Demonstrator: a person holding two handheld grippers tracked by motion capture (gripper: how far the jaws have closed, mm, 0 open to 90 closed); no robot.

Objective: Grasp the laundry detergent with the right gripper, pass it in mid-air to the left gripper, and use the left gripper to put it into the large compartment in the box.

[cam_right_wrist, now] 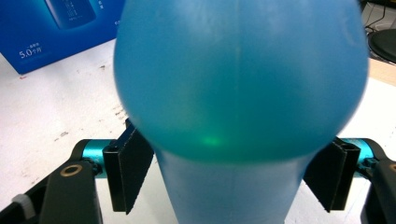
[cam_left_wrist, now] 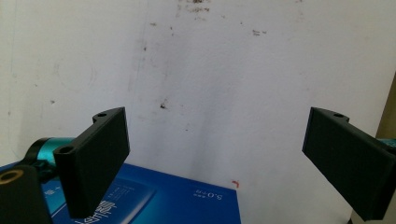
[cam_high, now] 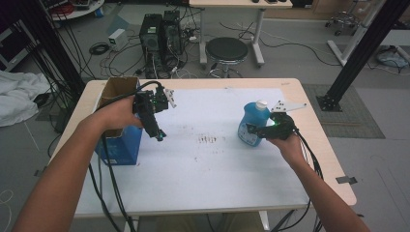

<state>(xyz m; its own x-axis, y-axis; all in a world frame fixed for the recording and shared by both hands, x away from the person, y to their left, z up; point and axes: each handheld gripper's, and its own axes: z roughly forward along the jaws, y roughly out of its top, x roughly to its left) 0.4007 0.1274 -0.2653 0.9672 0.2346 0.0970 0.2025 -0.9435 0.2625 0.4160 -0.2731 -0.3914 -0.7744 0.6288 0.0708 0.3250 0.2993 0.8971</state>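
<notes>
A blue bottle with a white cap stands at the right of the white sheet that covers the table. My right gripper is shut on it. In the right gripper view the jaws press both sides of the narrow waist of the bottle. At the table's left stands an open blue box with brown flaps. My left gripper hangs just to the right of it, pointing down, open and holding nothing. In the left gripper view the jaws stand wide over the stained sheet and the box.
Dark smudges mark the middle of the sheet. Beyond the table's far edge are a black stool, computer towers and floor cables. A black frame post rises at the right. Cables trail from both grippers toward the front edge.
</notes>
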